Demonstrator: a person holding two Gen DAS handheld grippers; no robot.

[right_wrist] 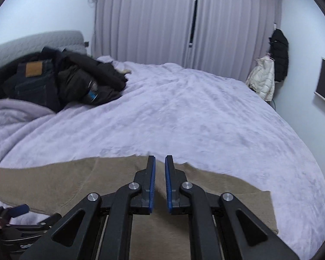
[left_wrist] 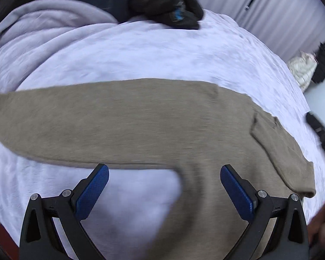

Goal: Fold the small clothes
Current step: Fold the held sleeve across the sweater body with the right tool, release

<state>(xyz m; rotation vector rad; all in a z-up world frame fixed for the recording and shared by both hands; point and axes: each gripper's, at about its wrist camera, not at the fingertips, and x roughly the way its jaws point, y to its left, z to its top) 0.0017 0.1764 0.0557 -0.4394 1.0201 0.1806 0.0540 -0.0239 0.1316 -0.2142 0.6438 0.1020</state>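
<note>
**Tan garment spread on the bed, two grippers over it**

Item 1. Tan garment (left_wrist: 140,117): your task piece. It lies flat on the lilac bedspread (left_wrist: 140,52), running as a long band across the left wrist view, with a further part coming down towards the camera between and under the gripper fingers. A folded-over flap shows at its right end. In the right wrist view the same cloth (right_wrist: 54,184) fills the near foreground, its far edge lying across the spread.

Item 2. Your left gripper (left_wrist: 164,184): jaws spread wide, blue pads (left_wrist: 93,191) well apart, nothing between them. It hovers above the garment's near edge; the left finger is over bare bedspread, the right over tan cloth.

Item 3. Your right gripper (right_wrist: 160,184): jaws drawn narrow, a thin gap between the blue pads. Tan cloth shows in that gap, but you cannot tell from this view whether they pinch it.

Item 4. Dark clothes pile (right_wrist: 60,82): jeans and a black jacket heaped at the head of the bed, well apart from the garment.

Item 5. Room: closed curtains (right_wrist: 151,26) behind the bed; a cream jacket (right_wrist: 262,80) and a black coat (right_wrist: 279,54) hanging at the right wall.
</note>
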